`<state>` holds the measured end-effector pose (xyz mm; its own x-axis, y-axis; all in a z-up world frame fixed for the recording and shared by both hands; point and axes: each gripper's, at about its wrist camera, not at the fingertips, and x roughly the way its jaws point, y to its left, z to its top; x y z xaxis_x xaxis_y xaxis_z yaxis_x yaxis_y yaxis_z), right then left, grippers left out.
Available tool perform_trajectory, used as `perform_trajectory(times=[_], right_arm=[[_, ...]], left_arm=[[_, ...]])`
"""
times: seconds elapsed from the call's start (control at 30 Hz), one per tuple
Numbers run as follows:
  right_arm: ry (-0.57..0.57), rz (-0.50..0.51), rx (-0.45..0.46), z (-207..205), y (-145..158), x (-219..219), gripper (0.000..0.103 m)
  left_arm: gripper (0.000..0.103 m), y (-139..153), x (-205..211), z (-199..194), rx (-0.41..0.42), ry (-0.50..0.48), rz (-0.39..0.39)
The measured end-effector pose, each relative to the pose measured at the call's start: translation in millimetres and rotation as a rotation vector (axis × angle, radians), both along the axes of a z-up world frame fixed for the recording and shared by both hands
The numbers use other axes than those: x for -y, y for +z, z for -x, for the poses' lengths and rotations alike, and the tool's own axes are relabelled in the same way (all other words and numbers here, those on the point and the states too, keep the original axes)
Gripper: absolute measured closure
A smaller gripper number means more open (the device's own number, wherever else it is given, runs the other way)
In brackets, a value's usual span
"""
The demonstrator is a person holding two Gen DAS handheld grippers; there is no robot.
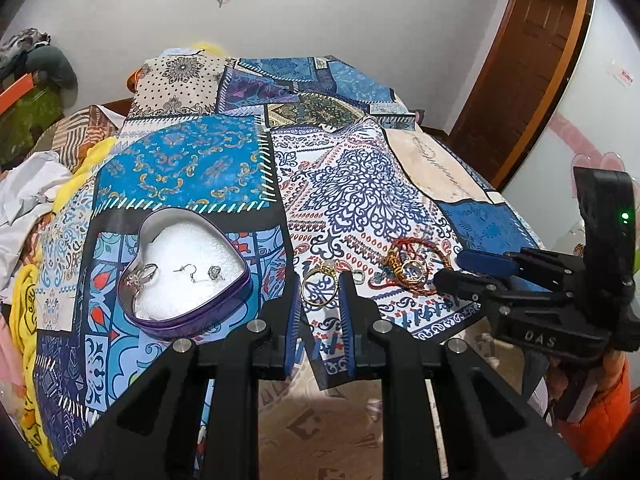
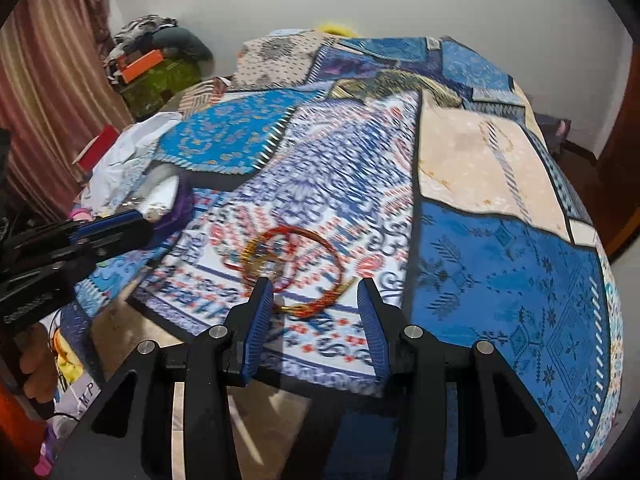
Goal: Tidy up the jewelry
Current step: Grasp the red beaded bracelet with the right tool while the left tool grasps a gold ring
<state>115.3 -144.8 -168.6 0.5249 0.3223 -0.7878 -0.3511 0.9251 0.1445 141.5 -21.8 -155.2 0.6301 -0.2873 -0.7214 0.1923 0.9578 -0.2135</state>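
A heart-shaped purple tin (image 1: 192, 312) with white foam holds a silver ring (image 1: 140, 276), an earring hook (image 1: 188, 272) and a small stud (image 1: 215, 273). My left gripper (image 1: 320, 280) is open, its fingertips on either side of a gold ring (image 1: 318, 290) lying on the patterned cloth. A red cord bracelet with gold pieces (image 1: 412, 266) lies to the right; it also shows, blurred, in the right wrist view (image 2: 296, 264). My right gripper (image 2: 316, 284) is open and empty just before the bracelet, and shows in the left wrist view (image 1: 460, 272).
A small silver piece (image 1: 359, 276) lies between ring and bracelet. The patchwork cloth (image 1: 348, 184) covers the bed. Clothes and white paper (image 2: 124, 152) are heaped at the left. A brown door (image 1: 532, 60) stands at the far right.
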Motion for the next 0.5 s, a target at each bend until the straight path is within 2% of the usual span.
perform_trajectory(times=[0.1, 0.27, 0.37, 0.5], right_arm=[[-0.007, 0.015, 0.013, -0.5, -1.0, 5.4, 0.064], [0.004, 0.072, 0.044, -1.2, -6.2, 3.6, 0.077], [0.007, 0.074, 0.052, -3.3, -8.6, 5.0, 0.092], [-0.012, 0.032, 0.042, -8.3, -8.3, 11.0, 0.096]], left_arm=[[0.085, -1.6, 2.3, -0.4, -0.003, -0.006, 0.000], [0.085, -1.2, 8.0, 0.7, 0.003, -0.016, -0.006], [0.085, -0.5, 10.4, 1.3, 0.004, -0.020, -0.010], [0.085, 2.1, 11.2, 2.0, 0.008, -0.021, -0.013]])
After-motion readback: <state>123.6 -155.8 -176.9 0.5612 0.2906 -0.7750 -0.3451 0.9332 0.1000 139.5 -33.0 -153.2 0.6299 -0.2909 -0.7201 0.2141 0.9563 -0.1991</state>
